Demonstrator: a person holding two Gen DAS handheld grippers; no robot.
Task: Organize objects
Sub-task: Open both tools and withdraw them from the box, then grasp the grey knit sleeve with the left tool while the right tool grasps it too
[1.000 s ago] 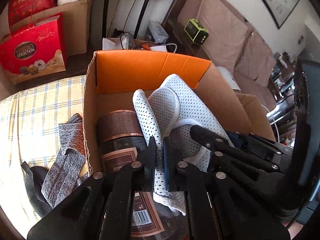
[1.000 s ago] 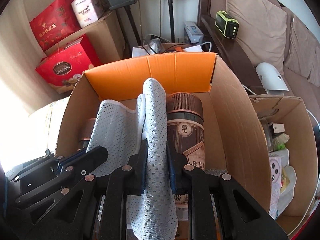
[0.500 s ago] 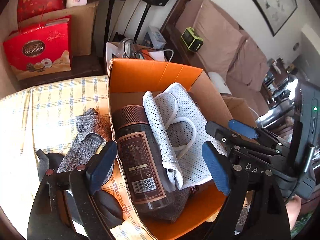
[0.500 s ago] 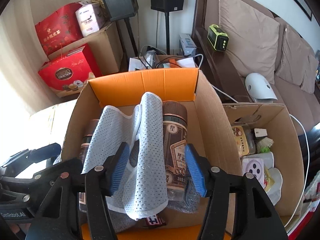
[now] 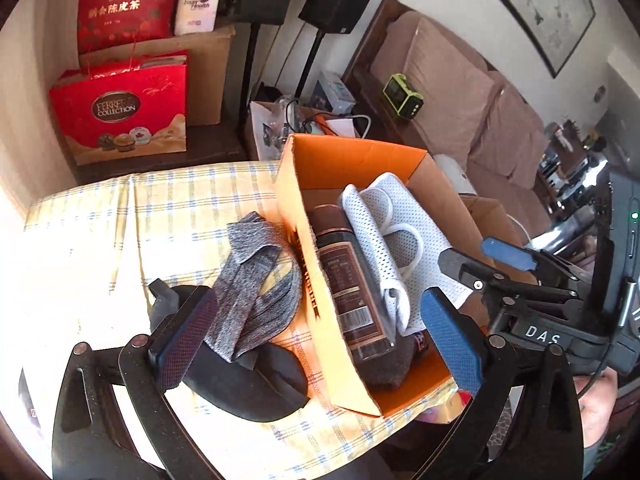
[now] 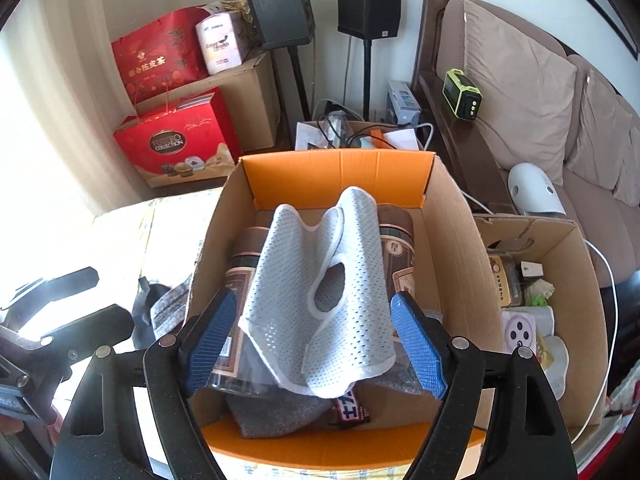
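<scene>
White mesh cloth (image 6: 320, 300) lies in cardboard box (image 6: 460, 248), draped over two brown jars, at 12 o'clock between spread fingers of right gripper (image 6: 316, 344) (gripping nothing). Left gripper (image 5: 320, 336) also wide open, holding nothing; box bottom mostly hidden under cloth

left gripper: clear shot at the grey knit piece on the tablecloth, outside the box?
Probably yes. The left gripper is open and holds nothing, and the grey knit piece lies exposed on the checked tablecloth, left of the cardboard box. Its near end rests on a black item, which could snag.

White mesh cloth (image 6: 320, 292) draped over brown jars (image 5: 348, 276) inside orange-lined box (image 6: 340, 176)
</scene>
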